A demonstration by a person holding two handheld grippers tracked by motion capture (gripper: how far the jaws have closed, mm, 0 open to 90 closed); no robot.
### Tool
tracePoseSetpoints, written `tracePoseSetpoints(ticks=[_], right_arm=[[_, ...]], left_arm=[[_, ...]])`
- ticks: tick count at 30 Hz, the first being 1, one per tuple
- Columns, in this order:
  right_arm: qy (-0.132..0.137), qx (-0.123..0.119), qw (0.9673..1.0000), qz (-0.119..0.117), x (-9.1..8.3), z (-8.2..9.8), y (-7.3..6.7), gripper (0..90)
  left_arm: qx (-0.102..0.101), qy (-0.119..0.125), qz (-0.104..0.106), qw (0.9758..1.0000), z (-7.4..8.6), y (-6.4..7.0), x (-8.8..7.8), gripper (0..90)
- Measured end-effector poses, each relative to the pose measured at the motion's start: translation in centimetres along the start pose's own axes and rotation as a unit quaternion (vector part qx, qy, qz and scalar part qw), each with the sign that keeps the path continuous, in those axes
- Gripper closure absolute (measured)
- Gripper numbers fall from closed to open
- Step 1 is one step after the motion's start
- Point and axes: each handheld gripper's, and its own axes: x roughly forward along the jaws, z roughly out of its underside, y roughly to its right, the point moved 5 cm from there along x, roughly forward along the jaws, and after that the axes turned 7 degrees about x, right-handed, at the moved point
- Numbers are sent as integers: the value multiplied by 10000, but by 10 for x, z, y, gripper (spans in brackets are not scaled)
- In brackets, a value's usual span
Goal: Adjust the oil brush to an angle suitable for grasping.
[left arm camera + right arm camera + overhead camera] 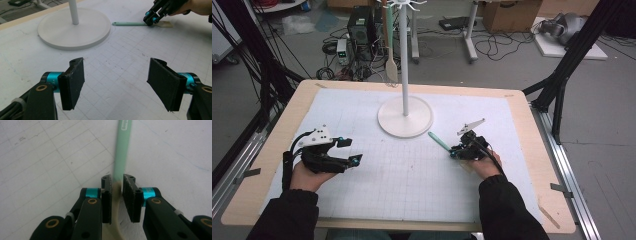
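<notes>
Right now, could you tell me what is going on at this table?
A person works with a claw in each hand. The right claw sits around a spatula with a mint-green handle, which lies on the white gridded mat beside the round base of a white stand. There is a slim gap at one pad, so I cannot tell whether it grips. The left claw is open with nothing between its jaws. Another spatula hangs from the stand.

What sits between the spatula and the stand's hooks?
Nothing visible. The spatula lies in the right claw beside the stand, with bare mat around. Another spatula already hangs there.
</notes>
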Motion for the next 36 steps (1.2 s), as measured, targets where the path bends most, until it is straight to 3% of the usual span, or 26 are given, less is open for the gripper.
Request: tracePoseSetpoints(ticks=[15, 28, 36], right_arm=[[-11, 21, 10000, -8, -1, 0, -1, 824], [295, -48, 9987, -403, -22, -4, -6, 829], [543, -131, 9962, -674, -36, -9, -15, 828]], left_arm=[[-3, -11, 22, 10000, 0, 1, 0, 298], [33, -22, 36, 10000, 0, 2, 1, 299], [57, -22, 66, 10000, -1, 3, 2, 300]])
